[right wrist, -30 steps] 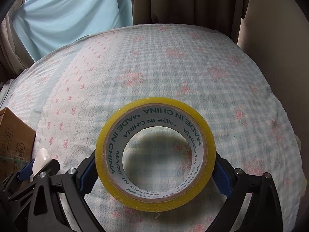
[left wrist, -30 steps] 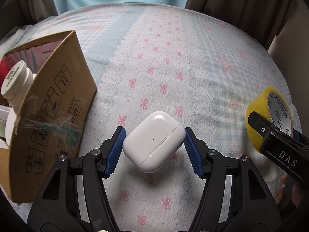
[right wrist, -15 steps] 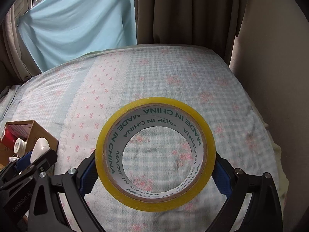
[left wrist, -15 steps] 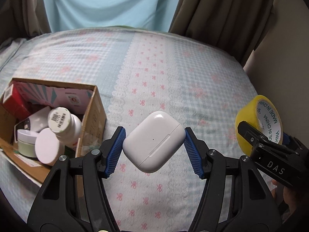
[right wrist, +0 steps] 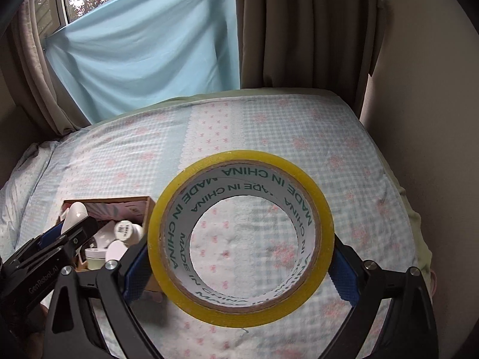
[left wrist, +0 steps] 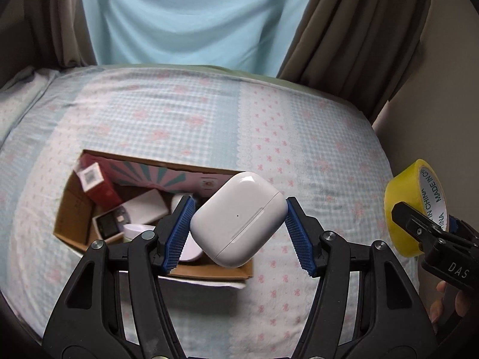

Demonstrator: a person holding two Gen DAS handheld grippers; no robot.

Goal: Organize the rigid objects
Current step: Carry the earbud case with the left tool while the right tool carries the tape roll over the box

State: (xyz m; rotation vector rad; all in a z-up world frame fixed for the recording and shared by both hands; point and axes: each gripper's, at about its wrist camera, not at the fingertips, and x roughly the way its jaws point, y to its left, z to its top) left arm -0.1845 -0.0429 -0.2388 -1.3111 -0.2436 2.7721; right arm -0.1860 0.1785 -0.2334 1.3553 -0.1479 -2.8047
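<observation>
One open cardboard box [left wrist: 76, 218] on the bedspread [left wrist: 209, 113] holds a red carton [left wrist: 95, 184], a white bottle [right wrist: 127, 230], a round white lid [right wrist: 116, 249] and other items too small to tell. Left gripper [left wrist: 238, 227] clamps one glossy white earbud case [left wrist: 236, 223] above the box. Right gripper [right wrist: 239, 264] clamps one yellow tape roll [right wrist: 241, 236], its core printed "MADE IN CHINA", above the bedspread.

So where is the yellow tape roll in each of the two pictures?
Left wrist view: the yellow tape roll sits at the far right edge, held by the right gripper.
Right wrist view: the roll fills the middle, clamped between the blue pads.
Shared landmark: the cardboard box, lower left in both.
</observation>
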